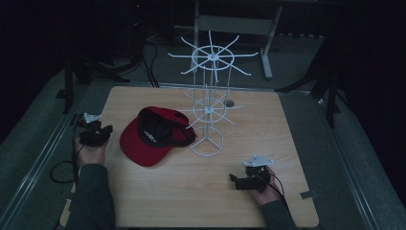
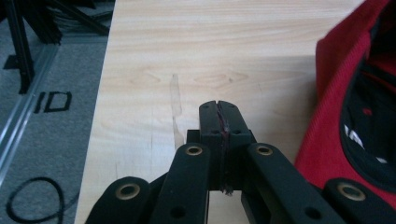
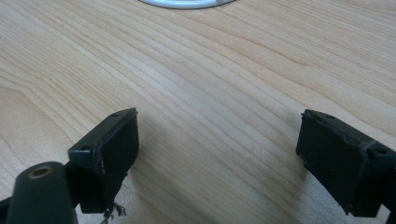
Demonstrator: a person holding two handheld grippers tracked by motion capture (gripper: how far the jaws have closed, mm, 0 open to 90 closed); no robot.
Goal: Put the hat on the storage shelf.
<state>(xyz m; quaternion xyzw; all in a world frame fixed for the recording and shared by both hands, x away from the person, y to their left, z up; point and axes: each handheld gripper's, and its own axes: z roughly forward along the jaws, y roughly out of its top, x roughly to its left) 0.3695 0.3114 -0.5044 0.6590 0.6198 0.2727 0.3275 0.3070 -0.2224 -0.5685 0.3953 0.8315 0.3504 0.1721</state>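
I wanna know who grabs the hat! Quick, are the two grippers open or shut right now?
Left gripper: shut, holding nothing, beside the red cap.
Right gripper: open, holding nothing, over the table.

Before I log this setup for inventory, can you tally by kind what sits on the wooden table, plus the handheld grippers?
Red caps: 1
White wire display racks: 1
Handheld grippers: 2, the left gripper shut with nothing between its jaws, the right gripper open
Total: 4

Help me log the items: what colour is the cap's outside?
Red, with a black lining inside the cap; the high view shows it best.
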